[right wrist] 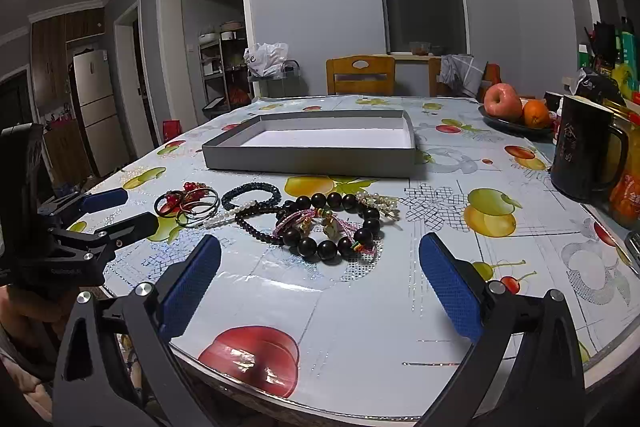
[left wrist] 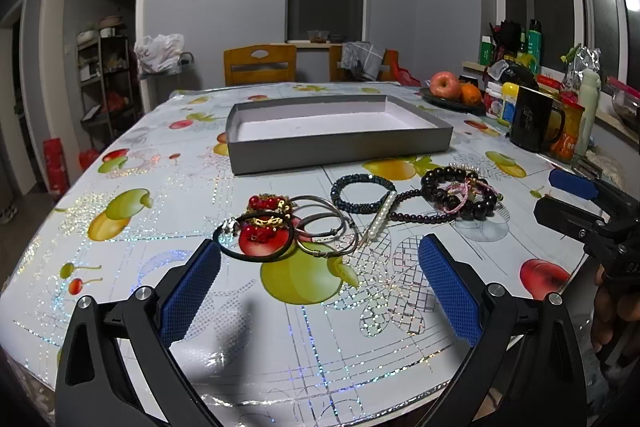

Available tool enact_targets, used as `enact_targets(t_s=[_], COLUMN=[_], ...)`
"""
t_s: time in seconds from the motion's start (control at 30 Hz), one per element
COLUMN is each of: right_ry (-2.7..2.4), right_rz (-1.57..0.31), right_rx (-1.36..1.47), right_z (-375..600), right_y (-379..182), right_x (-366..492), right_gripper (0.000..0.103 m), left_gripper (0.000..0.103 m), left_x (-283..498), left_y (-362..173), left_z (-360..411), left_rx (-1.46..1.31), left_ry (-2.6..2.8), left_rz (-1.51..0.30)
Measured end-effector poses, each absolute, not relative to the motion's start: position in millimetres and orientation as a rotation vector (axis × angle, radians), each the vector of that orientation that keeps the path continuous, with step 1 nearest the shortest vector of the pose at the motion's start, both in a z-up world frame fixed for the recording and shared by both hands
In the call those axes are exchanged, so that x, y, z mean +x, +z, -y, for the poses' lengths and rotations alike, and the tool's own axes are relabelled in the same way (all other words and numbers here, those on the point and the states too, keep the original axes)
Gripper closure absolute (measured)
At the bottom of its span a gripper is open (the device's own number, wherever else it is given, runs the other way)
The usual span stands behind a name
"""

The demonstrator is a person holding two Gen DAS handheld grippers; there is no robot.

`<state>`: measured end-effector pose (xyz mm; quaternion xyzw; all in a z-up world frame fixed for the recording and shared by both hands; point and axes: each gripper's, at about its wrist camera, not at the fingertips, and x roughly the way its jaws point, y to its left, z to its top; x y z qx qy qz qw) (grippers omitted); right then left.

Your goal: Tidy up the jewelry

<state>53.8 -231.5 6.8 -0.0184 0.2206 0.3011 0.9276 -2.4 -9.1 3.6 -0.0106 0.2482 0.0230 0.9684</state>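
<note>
While box (left wrist: 336, 147) sits empty behind jewelry: left gripper (left wrist: 320, 287) wide, holding nothing, near black cord bracelet (left wrist: 256, 247), soft and light, best pinched at rim. Thin silver bangles (left wrist: 324, 223) stiff, slippery. Right gripper (right wrist: 320, 283) wide, empty, before heavy dark bead bracelet (right wrist: 336, 223).

One grey tray (left wrist: 340, 147), centre frame. Two dark bead bracelets: large-beaded (right wrist: 332, 223) and blue-black (left wrist: 362, 193). One thin dark bead strand (right wrist: 256, 227). One pearl strand (left wrist: 380, 217). Several silver bangles (left wrist: 326, 227), exact count unclear. One apple (right wrist: 502, 101) and one orange (right wrist: 536, 113), upper right. One black mug (right wrist: 586, 149).
</note>
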Motion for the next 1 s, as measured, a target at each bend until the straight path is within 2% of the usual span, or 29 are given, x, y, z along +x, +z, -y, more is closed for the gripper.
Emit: enact_targets(t_s=[1.0], right_ry=[0.602], right_rz=[-0.465], right_rx=[-0.052], right_z=[229.8], right_y=[5.9], right_x=[57.2], right_gripper=[0.005], left_gripper=[0.005], left_x=[3.7], left_y=[-2.0], left_z=[3.0], left_rx=[-0.028], left_ry=[0.051], left_rz=[-0.531])
